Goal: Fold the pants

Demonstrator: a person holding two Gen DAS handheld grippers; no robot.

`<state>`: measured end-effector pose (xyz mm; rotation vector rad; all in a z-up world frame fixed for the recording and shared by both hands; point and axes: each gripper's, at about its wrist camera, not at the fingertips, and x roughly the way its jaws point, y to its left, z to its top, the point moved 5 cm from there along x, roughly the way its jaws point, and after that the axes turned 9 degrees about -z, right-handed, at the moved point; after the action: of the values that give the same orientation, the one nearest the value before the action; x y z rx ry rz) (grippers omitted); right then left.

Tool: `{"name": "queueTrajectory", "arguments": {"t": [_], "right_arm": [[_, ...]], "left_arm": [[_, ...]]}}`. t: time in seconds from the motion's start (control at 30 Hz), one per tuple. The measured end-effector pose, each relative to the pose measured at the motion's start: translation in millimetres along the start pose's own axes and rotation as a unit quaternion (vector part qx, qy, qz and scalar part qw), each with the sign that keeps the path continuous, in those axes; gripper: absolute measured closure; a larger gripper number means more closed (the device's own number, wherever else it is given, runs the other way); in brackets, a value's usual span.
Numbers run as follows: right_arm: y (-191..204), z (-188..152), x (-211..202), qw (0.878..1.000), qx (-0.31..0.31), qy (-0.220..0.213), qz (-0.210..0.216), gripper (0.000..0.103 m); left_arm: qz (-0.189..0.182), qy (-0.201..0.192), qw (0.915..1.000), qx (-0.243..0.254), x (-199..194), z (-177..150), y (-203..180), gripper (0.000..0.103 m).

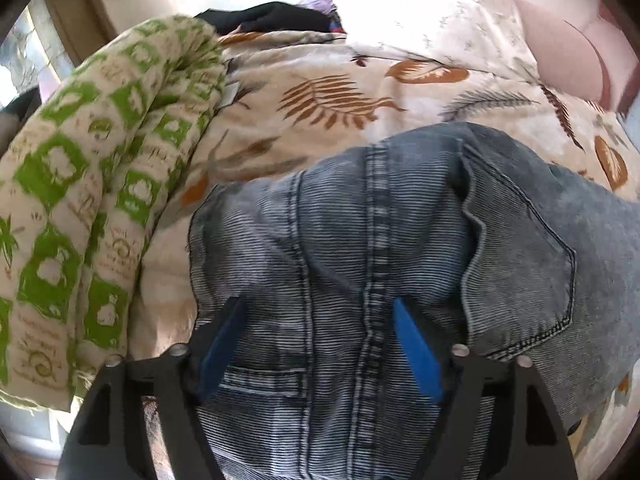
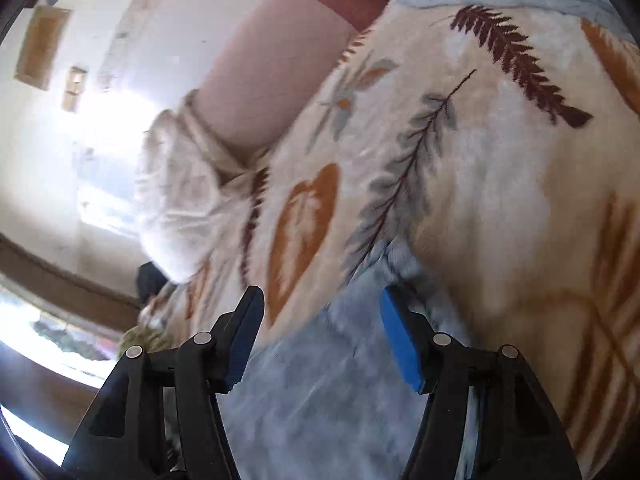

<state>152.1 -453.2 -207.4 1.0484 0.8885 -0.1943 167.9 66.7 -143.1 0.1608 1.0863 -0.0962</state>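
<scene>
Grey-blue denim pants (image 1: 400, 240) lie seat-up on a cream bedspread printed with leaves (image 1: 340, 92); a back pocket (image 1: 520, 272) shows to the right. My left gripper (image 1: 320, 302) hovers open just over the seat. The centre seam runs between its blue pads (image 1: 416, 348), which do not press the cloth. In the blurred right wrist view a pale end of the pants (image 2: 332, 380) lies between the fingers of my right gripper (image 2: 320, 296). Those jaws stand apart, and bedspread (image 2: 480, 200) shows between the left finger and the denim.
A rolled green-and-cream quilt (image 1: 100, 184) lies along the left of the pants. Dark clothes (image 1: 280, 18) are piled at the back. A pink pillow (image 1: 568, 56) (image 2: 272, 72) lies at the far right, with a bunched white cloth (image 2: 180, 200) beside it.
</scene>
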Motion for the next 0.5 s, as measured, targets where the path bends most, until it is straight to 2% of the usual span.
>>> {"name": "queueTrajectory", "arguments": {"t": [0.13, 0.27, 0.33, 0.43, 0.5], "right_arm": [[0.6, 16.3, 33.3, 0.999, 0.011, 0.013, 0.028, 0.044], [8.5, 18.8, 50.4, 1.000, -0.022, 0.015, 0.005, 0.047], [9.8, 18.6, 44.4, 1.000, -0.028, 0.013, 0.006, 0.046], [10.5, 20.9, 20.3, 0.999, -0.003, 0.013, 0.037, 0.042], [14.5, 19.4, -4.2, 0.999, -0.011, -0.002, 0.045, 0.042]], "left_arm": [[0.017, -0.003, 0.9998, 0.014, 1.6, -0.5, -5.9, 0.021], [0.022, -0.006, 0.9997, 0.008, 4.2, -0.6, -5.4, 0.020], [0.020, -0.006, 0.9998, 0.004, 2.6, -0.8, -3.4, 0.019], [0.018, -0.004, 0.9998, -0.001, -3.7, -2.5, -1.3, 0.020], [0.023, -0.010, 0.9997, -0.002, -11.6, -4.5, -0.8, 0.020]]}}
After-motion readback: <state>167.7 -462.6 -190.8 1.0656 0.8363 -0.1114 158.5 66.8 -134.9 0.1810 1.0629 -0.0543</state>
